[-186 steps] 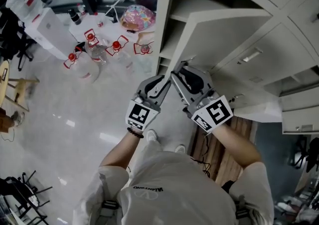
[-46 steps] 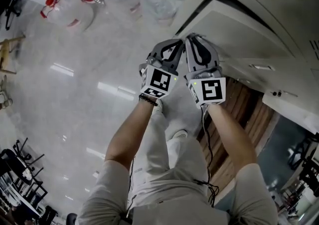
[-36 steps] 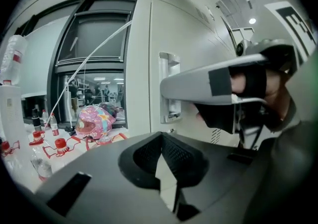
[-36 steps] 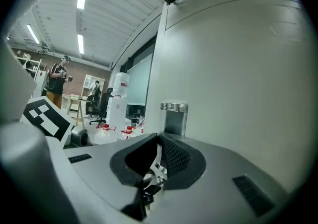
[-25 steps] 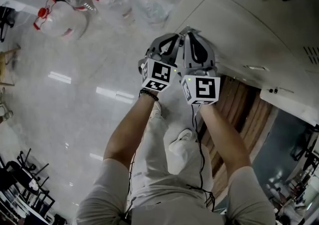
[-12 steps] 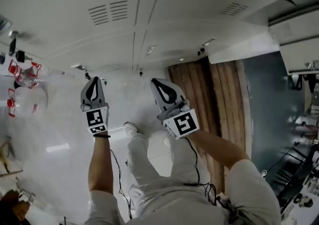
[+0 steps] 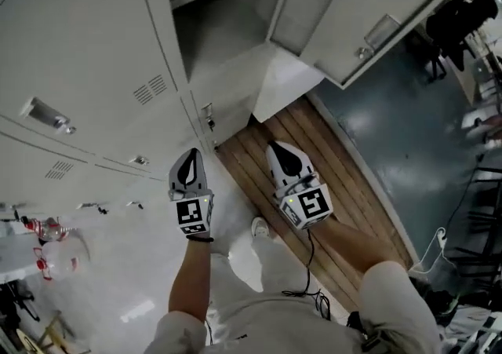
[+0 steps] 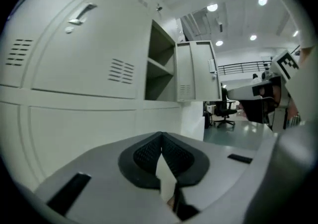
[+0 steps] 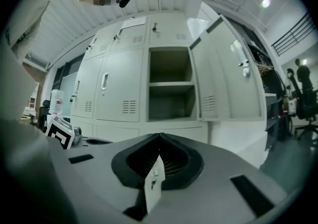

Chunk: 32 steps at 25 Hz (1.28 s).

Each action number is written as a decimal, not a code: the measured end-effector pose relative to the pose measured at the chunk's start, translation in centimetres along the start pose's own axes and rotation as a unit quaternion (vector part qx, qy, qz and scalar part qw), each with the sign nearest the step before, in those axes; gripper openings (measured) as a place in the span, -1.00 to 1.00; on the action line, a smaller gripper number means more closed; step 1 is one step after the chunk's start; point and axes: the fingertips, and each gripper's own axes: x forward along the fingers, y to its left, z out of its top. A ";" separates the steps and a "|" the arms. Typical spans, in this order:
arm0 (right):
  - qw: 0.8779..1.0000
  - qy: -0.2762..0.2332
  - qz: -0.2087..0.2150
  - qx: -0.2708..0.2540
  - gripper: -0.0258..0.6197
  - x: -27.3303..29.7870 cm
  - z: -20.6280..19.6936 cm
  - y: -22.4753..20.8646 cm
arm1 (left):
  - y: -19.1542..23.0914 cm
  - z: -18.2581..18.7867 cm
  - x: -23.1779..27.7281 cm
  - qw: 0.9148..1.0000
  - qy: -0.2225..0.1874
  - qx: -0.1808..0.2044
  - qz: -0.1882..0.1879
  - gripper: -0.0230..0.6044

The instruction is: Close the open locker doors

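An open grey locker (image 7: 227, 7) with a shelf inside shows at the top of the head view. Its door (image 7: 353, 7) swings out to the right, latch handle on the outside. My left gripper (image 7: 188, 158) and right gripper (image 7: 284, 150) hover side by side below it, apart from each other, touching nothing, both shut and empty. The right gripper view faces the open compartment (image 9: 170, 84) and its door (image 9: 228, 76) beyond my right gripper (image 9: 159, 141). The left gripper view looks along the closed fronts toward the open locker (image 8: 161, 66) past my left gripper (image 8: 161, 141).
Closed locker doors (image 7: 78, 70) fill the left. A wooden floor strip (image 7: 321, 164) and dark green floor (image 7: 408, 133) lie below the open door. Water bottles (image 7: 47, 250) stand at the far left. Office chairs (image 8: 226, 113) and a person (image 9: 302, 89) are in the distance.
Both grippers have left the lower door where they stood together, separated and risen. The head view has swung from the closed fronts to the open locker farther right.
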 end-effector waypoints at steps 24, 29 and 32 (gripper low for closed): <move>0.993 -0.077 -0.090 0.023 -0.88 -8.7 11.9 -23.1 | -33.2 19.6 18.7 0.977 -0.035 0.033 -0.208 -0.50; 0.993 -0.083 -0.087 0.014 -0.88 -9.1 12.6 -23.7 | -34.2 19.4 21.9 0.981 -0.016 0.044 -0.190 -0.50; 0.991 -0.085 -0.097 0.016 -0.88 -10.1 12.7 -24.7 | -35.2 19.7 23.3 0.982 -0.020 0.054 -0.181 -0.50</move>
